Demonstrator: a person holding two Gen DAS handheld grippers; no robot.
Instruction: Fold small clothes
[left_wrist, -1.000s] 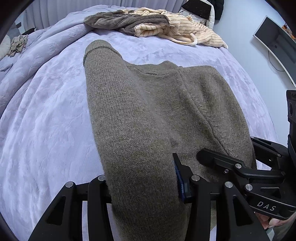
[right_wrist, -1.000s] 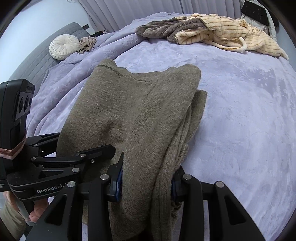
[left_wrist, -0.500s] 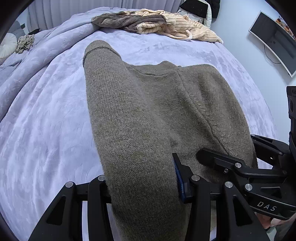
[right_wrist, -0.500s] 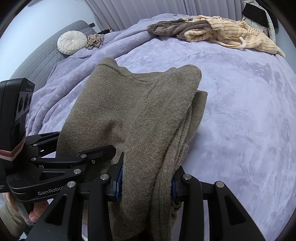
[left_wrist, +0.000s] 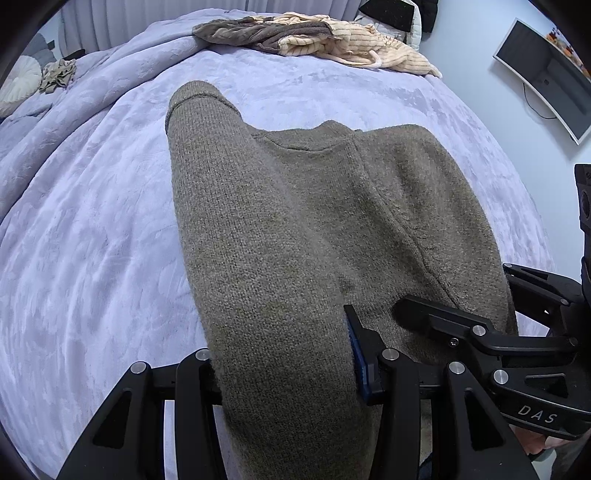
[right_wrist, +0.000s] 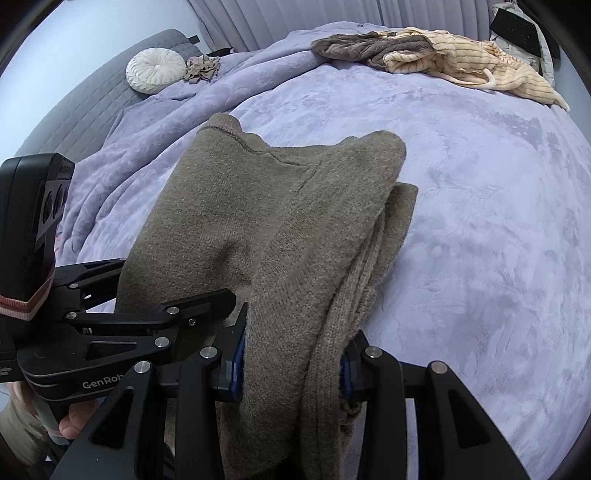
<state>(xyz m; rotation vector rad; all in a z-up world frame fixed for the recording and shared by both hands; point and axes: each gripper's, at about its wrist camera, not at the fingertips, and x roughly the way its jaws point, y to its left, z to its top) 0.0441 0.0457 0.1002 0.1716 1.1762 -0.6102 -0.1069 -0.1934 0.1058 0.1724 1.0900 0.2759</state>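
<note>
An olive-brown knitted sweater (left_wrist: 295, 229) lies folded lengthwise on the lavender bed cover (left_wrist: 92, 240), its near edge lifted. My left gripper (left_wrist: 284, 373) is shut on a thick fold at the sweater's left side. In the right wrist view the same sweater (right_wrist: 266, 221) shows its stacked layers, and my right gripper (right_wrist: 291, 362) is shut on its right edge, blue pads pressed into the knit. Each gripper appears in the other's view: the right gripper (left_wrist: 480, 332) and the left gripper (right_wrist: 155, 317) stand close side by side.
A heap of clothes, cream striped (right_wrist: 480, 62) and grey-brown (right_wrist: 369, 48), lies at the bed's far side. A round white cushion (right_wrist: 155, 70) and a small crumpled beige garment (right_wrist: 201, 68) sit at the far left. A monitor (left_wrist: 546, 70) hangs on the right wall.
Both grippers, still gripping the sweater, have pulled back toward the near edge of the bed; the far clothes heap looks smaller and more bedding shows beyond the sweater.
</note>
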